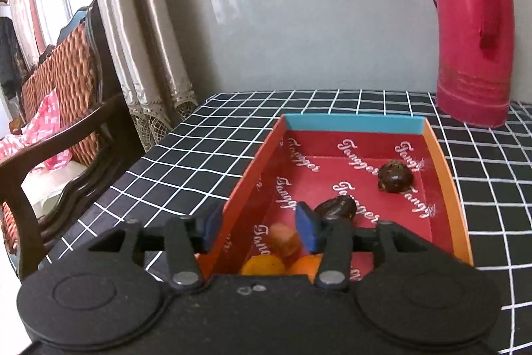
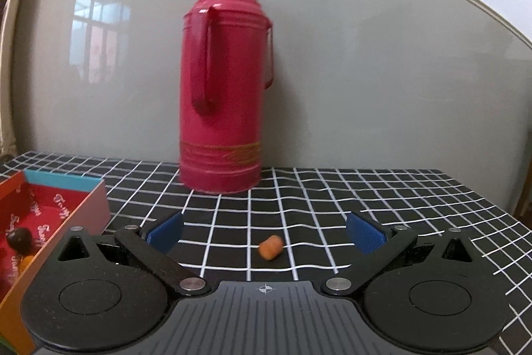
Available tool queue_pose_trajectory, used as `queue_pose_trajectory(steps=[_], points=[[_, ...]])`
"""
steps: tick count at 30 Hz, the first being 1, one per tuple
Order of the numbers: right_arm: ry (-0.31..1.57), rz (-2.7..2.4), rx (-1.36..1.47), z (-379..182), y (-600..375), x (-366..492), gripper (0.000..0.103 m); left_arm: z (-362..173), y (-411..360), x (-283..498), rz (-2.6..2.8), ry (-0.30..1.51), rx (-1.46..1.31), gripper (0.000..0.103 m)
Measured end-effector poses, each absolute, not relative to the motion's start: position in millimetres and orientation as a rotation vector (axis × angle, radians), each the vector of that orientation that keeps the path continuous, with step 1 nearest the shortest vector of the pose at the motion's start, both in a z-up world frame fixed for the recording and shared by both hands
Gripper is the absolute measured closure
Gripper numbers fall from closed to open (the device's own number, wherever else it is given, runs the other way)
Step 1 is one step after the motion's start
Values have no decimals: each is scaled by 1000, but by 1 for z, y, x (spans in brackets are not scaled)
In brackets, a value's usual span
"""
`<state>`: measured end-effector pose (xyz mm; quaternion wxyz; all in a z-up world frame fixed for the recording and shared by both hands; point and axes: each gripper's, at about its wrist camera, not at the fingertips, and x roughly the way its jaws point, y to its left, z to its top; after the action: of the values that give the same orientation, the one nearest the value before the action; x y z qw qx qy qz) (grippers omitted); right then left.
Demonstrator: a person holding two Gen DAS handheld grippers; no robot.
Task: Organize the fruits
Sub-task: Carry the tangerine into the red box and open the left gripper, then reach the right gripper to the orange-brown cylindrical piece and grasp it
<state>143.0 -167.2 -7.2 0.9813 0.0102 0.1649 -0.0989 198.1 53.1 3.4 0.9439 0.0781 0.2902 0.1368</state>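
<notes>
A cardboard box (image 1: 445, 175) with orange walls and a red printed floor lies on the black checked tablecloth. Inside it are two dark fruits (image 1: 395, 177) (image 1: 335, 207) and two oranges (image 1: 262, 265) at the near end. My left gripper (image 1: 259, 227) hovers open over the box's near left corner. A small, blurred orange-brown fruit (image 1: 282, 238) sits between its blue pads, gripped by neither. My right gripper (image 2: 266, 235) stands wide open low over the cloth. Another small orange fruit (image 2: 271, 248) lies on the cloth just ahead, between its fingers. The box (image 2: 96, 205) is to its left.
A tall red thermos flask (image 2: 222, 88) stands at the back by the grey wall, right of the box. Left of the table's edge are a wicker chair (image 1: 66, 72) holding a pink checked cloth, and curtains (image 1: 143, 22).
</notes>
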Motion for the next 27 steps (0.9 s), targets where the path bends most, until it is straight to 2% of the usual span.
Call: queue_pose_trajectory(steps=[3,10,20,21,22,23,27], points=[[348,-200,17,-12,-167,149,0,9,55,194,284,568,150,41],[405,-233,30,-23,-178,170,0,13,57,190,276,576,123,41],[509,-273,128,-39,-212,205,1,16,63,172,298,509,146,31],[511,-275,133,-39,-214,208,12,16,64,172,305,501,149,30],[518,-268,136,-40,-215,212,28,17,66,173,309,498,148,29],[533,-258,143,-41,-215,216,33,17,67,173,311,498,145,29],[591,-263,151,-51,-215,234,39,17,76,175,322,506,130,28]])
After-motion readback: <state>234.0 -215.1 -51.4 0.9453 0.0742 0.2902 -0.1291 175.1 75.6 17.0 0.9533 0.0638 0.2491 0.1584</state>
